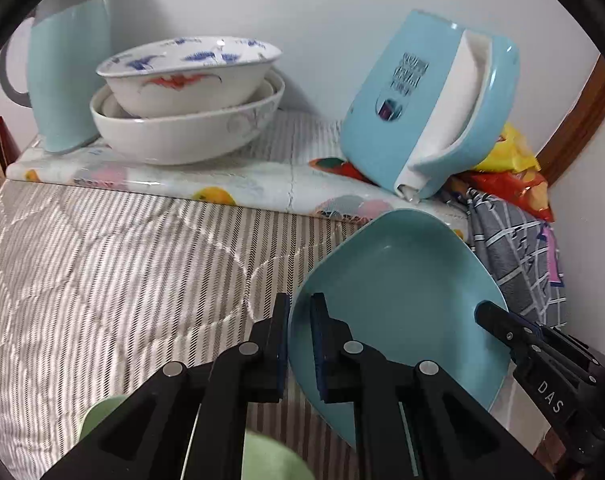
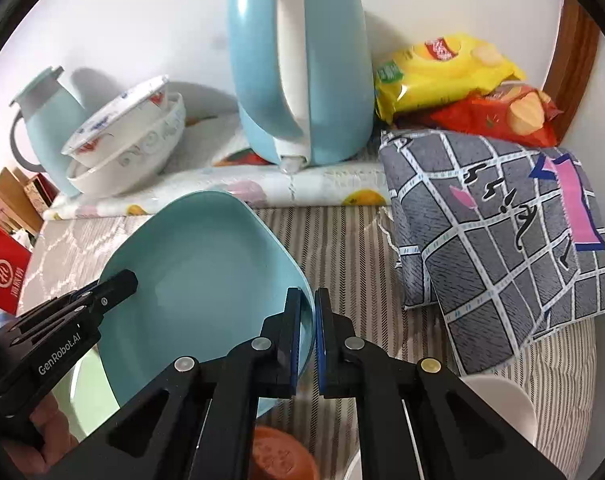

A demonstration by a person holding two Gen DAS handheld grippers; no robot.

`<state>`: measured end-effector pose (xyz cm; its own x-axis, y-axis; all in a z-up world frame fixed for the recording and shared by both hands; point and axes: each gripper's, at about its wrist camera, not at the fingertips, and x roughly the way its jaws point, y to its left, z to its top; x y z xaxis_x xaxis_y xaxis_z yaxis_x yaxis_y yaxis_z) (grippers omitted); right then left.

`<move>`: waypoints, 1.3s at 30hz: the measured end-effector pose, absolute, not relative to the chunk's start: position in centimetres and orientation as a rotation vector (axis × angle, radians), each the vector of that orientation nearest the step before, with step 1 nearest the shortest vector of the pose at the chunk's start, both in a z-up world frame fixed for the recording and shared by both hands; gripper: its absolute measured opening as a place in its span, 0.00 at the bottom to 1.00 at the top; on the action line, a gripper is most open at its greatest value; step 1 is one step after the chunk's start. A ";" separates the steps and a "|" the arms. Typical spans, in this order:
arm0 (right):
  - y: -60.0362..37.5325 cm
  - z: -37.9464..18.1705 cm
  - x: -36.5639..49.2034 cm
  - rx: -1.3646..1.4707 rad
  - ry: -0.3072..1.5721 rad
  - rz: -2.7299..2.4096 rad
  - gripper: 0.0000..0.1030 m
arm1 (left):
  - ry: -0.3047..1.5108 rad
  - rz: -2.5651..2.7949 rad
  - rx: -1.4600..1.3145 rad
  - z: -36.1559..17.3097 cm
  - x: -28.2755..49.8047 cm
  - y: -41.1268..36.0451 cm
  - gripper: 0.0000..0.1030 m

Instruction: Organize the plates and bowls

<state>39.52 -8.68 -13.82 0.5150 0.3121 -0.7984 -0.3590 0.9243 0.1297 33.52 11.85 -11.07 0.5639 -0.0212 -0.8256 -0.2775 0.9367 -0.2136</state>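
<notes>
A light blue squarish plate (image 1: 402, 292) is held tilted above the striped cloth. My left gripper (image 1: 300, 344) is shut on its left rim, one finger on each side. My right gripper (image 2: 307, 340) is shut on the plate (image 2: 206, 276) at its right rim. The right gripper also shows at the plate's right edge in the left wrist view (image 1: 498, 320), and the left gripper at its left edge in the right wrist view (image 2: 118, 284). A stack of white patterned bowls (image 1: 186, 100) stands on a raised board at the back; it also shows in the right wrist view (image 2: 126, 140).
A blue kettle (image 1: 426, 100) leans at the back right, a pale blue jug (image 1: 66, 72) at the back left. Snack bags (image 2: 454, 76) and a folded grey checked cloth (image 2: 498, 224) lie to the right. A green dish (image 1: 262, 460), an orange dish (image 2: 278, 456) and a white dish (image 2: 498, 404) lie below.
</notes>
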 end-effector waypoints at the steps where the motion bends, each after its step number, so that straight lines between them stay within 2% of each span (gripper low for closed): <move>1: -8.7 -13.5 39.2 -0.050 0.942 0.406 0.06 | 0.960 0.155 -0.338 -10.8 33.1 12.0 0.10; 23: -11.0 -7.3 28.7 -0.002 0.829 0.437 0.06 | 0.866 0.160 -0.348 -4.4 23.0 10.8 0.10; 39: -13.0 -6.1 23.2 0.035 0.788 0.443 0.06 | 0.838 0.159 -0.351 -3.0 17.3 9.6 0.10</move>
<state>23.22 -12.99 -6.08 0.6183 0.3980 -0.6777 -0.3725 0.9077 0.1933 17.35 9.57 -3.04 0.6613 0.0006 -0.7501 -0.2743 0.9309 -0.2411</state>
